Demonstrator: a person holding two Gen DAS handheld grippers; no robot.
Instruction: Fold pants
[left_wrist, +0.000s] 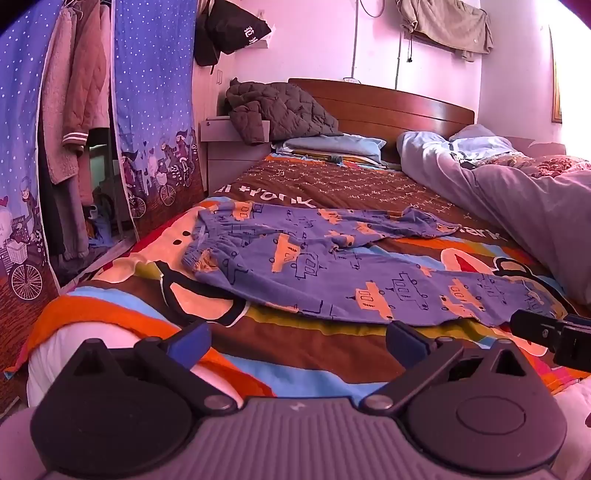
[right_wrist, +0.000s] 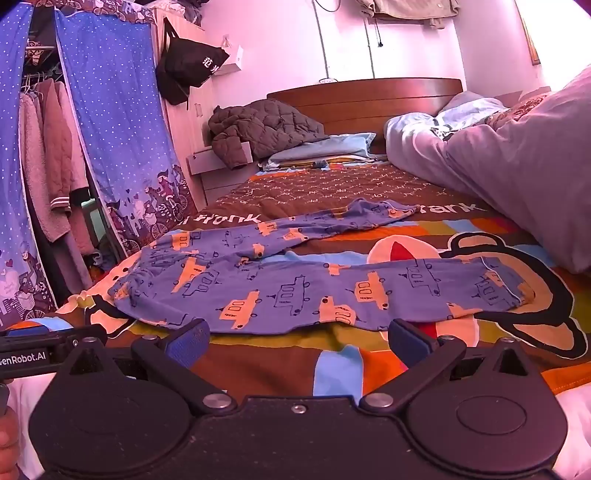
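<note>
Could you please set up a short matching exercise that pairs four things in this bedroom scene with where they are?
Things:
1. pants
2. quilted jacket
3. black bag
4. left gripper

Places:
A. hanging on the wall
B. heaped by the headboard
C. spread flat on the bedspread
D. open, near the bed's front edge

Pairs: 1-C, 2-B, 3-A, 4-D

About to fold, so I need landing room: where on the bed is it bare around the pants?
Free: the bedspread between the pants and the pillows, plus the near strip before both grippers. Crowded: the duvet on the right.
</note>
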